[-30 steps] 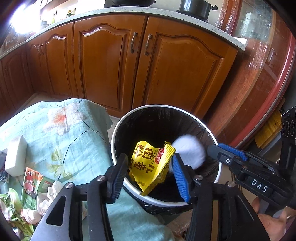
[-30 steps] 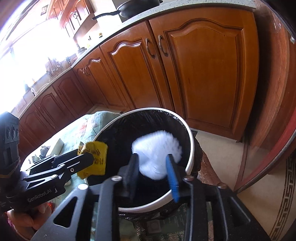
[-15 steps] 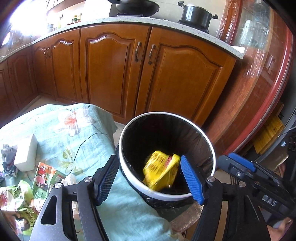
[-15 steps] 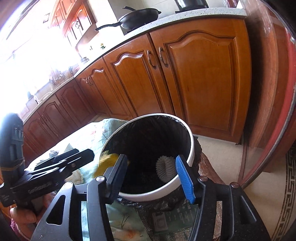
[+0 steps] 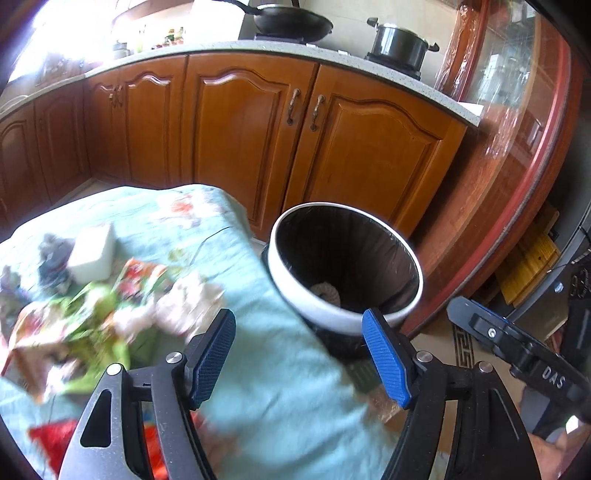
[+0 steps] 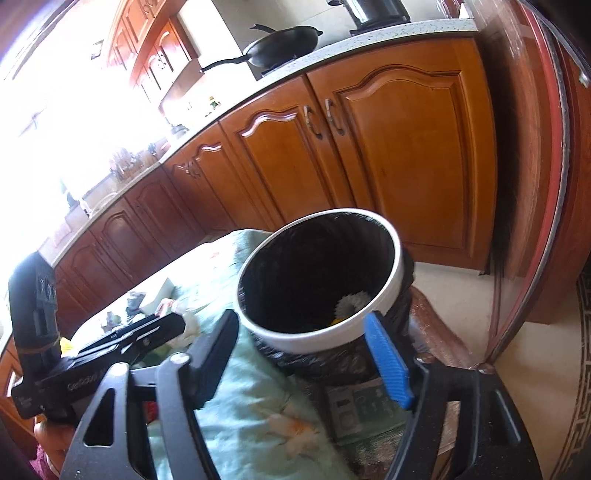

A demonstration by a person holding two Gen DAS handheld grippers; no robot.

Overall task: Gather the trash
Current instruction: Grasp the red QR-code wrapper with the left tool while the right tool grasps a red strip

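A white-rimmed bin (image 5: 332,312) with a black liner stands at the end of the table. A white crumpled wad (image 5: 327,291) lies at its bottom; in the right wrist view the wad (image 6: 352,301) has a bit of yellow wrapper (image 6: 338,322) beside it. My left gripper (image 5: 295,332) hangs over the teal cloth just short of the bin, its jaws opening with nothing between them. My right gripper (image 6: 301,325) is in front of the bin rim (image 6: 314,338), jaws also opening and empty. A blurred pile of green and red wrappers (image 5: 92,317) and tissue (image 5: 184,302) lies on the table to the left.
The table has a teal flowered cloth (image 5: 277,387); a white block (image 5: 92,251) and a red item (image 5: 51,439) lie on it. Wooden cabinets (image 5: 240,129) run behind under a counter with a wok (image 5: 291,22) and a pot (image 5: 399,44). A glass-fronted cabinet (image 5: 517,110) stands at the right.
Both grippers opened: the yellow wrapper left the left one, the white wad the right one, and both fell into the bin. Both grippers drew back; the left swung toward the table.
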